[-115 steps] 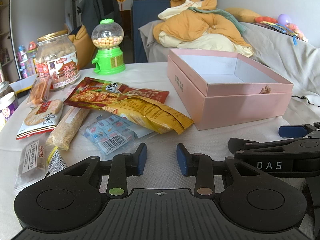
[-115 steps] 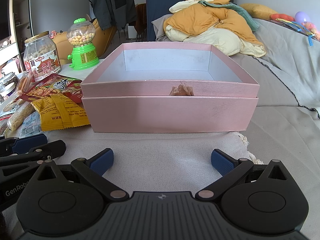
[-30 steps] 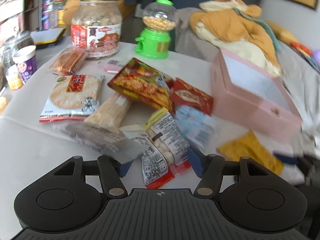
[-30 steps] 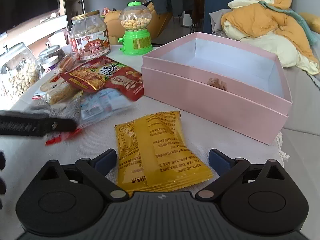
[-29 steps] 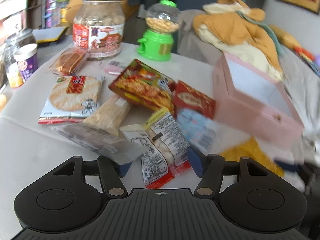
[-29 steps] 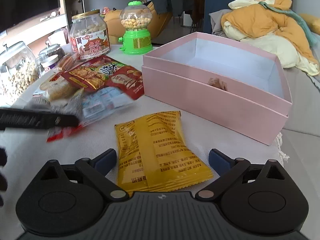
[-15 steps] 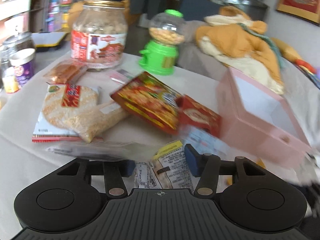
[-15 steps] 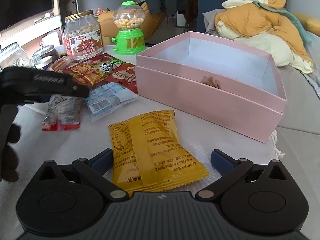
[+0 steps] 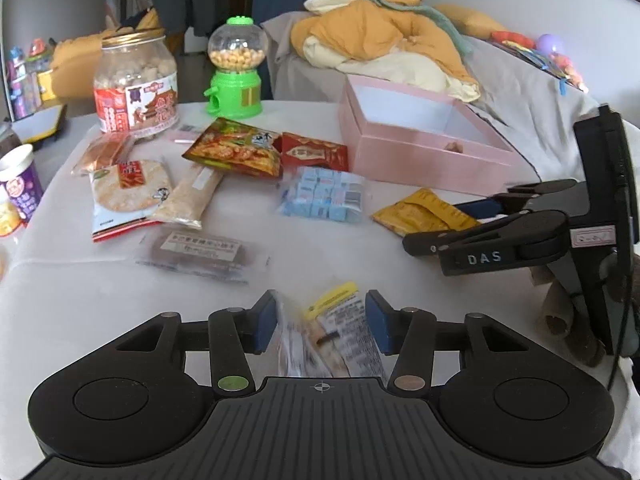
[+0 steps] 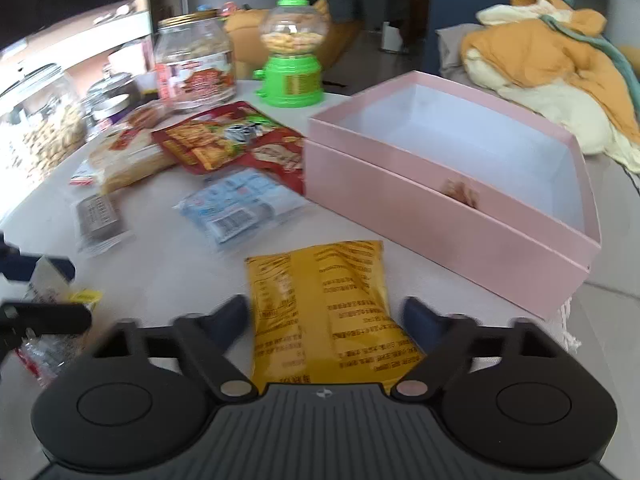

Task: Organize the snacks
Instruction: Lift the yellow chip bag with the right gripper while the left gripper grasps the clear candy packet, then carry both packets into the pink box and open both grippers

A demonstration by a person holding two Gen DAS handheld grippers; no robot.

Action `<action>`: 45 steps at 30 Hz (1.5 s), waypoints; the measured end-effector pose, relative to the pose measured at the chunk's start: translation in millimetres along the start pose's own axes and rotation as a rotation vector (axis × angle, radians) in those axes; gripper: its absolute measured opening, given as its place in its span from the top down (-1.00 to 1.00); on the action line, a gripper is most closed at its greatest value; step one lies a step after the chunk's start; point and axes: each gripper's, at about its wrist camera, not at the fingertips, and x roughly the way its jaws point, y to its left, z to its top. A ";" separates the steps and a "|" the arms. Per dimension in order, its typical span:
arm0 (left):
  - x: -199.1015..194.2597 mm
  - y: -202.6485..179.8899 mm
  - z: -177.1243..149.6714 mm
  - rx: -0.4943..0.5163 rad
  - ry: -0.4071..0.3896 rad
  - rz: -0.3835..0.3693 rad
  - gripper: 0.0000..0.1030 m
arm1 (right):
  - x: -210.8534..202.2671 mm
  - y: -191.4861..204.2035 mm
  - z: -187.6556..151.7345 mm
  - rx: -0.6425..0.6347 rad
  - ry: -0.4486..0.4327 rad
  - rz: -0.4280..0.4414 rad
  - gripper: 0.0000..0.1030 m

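Snacks lie spread over the white-covered table point(image 9: 100, 280), and your two grippers each have one packet between their fingers. Your left gripper point(image 9: 320, 322) is clamped on a small clear packet with a yellow tab point(image 9: 340, 336); its blue pads press both sides of the wrapper, and in the right wrist view that packet point(image 10: 48, 320) shows at the far left, bunched between the black fingers. Your right gripper point(image 10: 326, 322) has just been closing around the yellow packet point(image 10: 324, 308), which lies flat on the cloth between the fingers; the picture is blurred there, and you cannot tell whether the pads already press its edges. The pink box point(image 10: 460, 208) stands open just beyond the yellow packet, to the right, with a small brown scrap at its near wall and nothing else visible inside. To the left of the box lie the blue-and-white bag point(image 9: 324, 196), the red printed bags point(image 9: 236, 148), a round rice cracker pack point(image 9: 124, 192), a long pale bar point(image 9: 192, 196) and a dark bar in clear wrap point(image 9: 200, 252). Behind them stand the green candy dispenser point(image 9: 236, 72) and a large jar with a gold lid point(image 9: 134, 84). A pile of orange and cream bedding point(image 9: 384, 44) sits behind the box.
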 end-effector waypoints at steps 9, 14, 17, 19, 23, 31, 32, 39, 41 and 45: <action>2.6 -13.5 -14.2 0.016 0.057 0.041 -0.09 | -12.5 -4.0 -16.1 0.017 -0.004 -0.017 -0.65; 14.3 -22.2 -10.6 0.024 0.057 0.070 -0.21 | -8.5 -16.7 -20.0 0.092 -0.012 -0.019 -0.91; 20.6 -31.9 -14.6 0.077 0.087 0.089 -0.24 | -7.1 -14.3 -18.5 0.069 -0.008 -0.024 -0.91; 19.4 -38.8 -18.5 0.119 0.079 0.102 -0.24 | -5.1 -11.3 -13.9 0.050 -0.009 -0.033 -0.91; 17.9 -35.3 -18.9 0.096 0.063 0.067 -0.20 | 0.0 -10.9 -4.5 0.062 0.013 -0.010 -0.66; 13.7 -51.0 -5.9 0.111 0.002 0.036 -0.13 | -32.5 -17.3 -1.6 0.057 0.040 0.017 -0.28; 11.7 -55.6 -0.8 0.121 -0.014 0.029 -0.13 | -40.7 -21.0 0.2 0.067 0.029 0.021 -0.28; 7.5 -79.7 90.7 0.156 -0.229 -0.106 -0.14 | -124.1 -59.2 50.0 0.131 -0.173 -0.021 -0.28; 23.3 -76.6 125.3 0.110 -0.262 -0.156 -0.14 | -137.8 -76.3 74.7 0.167 -0.212 -0.057 -0.28; 83.9 -69.6 171.4 0.020 -0.236 -0.270 -0.15 | -121.9 -113.8 112.2 0.230 -0.206 -0.093 -0.29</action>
